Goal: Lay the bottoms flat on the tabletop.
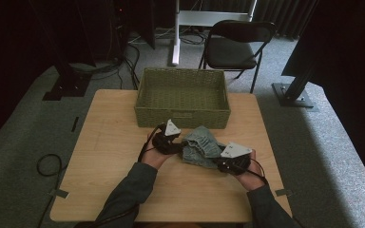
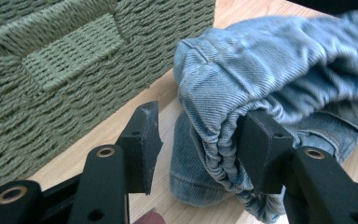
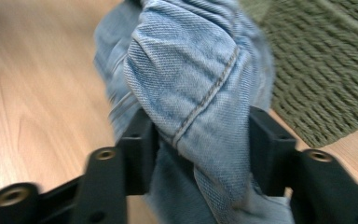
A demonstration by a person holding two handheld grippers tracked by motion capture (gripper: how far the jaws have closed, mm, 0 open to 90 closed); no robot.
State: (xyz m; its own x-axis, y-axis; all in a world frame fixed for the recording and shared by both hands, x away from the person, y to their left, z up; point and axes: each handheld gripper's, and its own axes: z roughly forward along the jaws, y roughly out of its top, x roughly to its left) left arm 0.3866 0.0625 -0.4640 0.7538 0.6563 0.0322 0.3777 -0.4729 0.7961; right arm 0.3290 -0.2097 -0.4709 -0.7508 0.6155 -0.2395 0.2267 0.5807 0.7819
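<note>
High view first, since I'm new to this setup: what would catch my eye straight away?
A crumpled piece of blue denim lies on the wooden table, between the left gripper and the right gripper. The right gripper's jaws clamp a thick fold of it; the left one's jaws stand apart, with cloth against one pad only. Just behind stands an empty green woven basket, at the table's far edge.

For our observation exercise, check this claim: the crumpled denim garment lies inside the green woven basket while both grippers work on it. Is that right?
Not quite. The denim garment lies on the wooden table in front of the green woven basket, not inside it; the high view shows this. Both the left gripper and the right gripper do work on it.
</note>
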